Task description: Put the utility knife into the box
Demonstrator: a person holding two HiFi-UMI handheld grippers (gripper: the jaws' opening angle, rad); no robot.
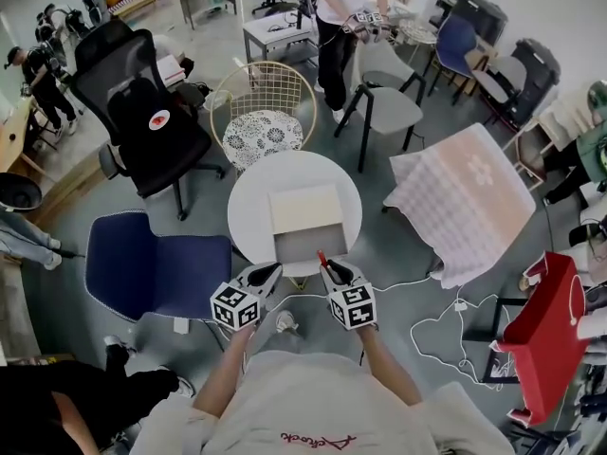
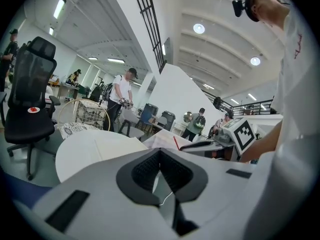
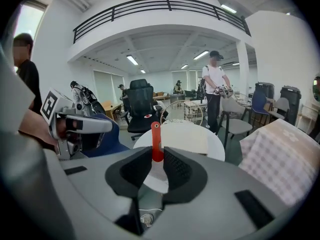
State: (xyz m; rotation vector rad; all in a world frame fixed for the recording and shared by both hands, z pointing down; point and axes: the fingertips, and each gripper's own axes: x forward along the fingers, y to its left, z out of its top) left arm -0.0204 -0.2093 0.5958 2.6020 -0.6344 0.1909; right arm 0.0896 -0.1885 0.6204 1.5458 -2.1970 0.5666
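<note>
The right gripper has its fingers clamped on the slim red utility knife, long axis pointing to 12 o'clock. The left gripper, at its 9 o'clock, is pressed closed on nothing. Just beyond the knife tip at 12 o'clock sits the open pale cardboard box on the round white tabletop.

Box on table, utility knife in right gripper just before it, left gripper alongside.
</note>
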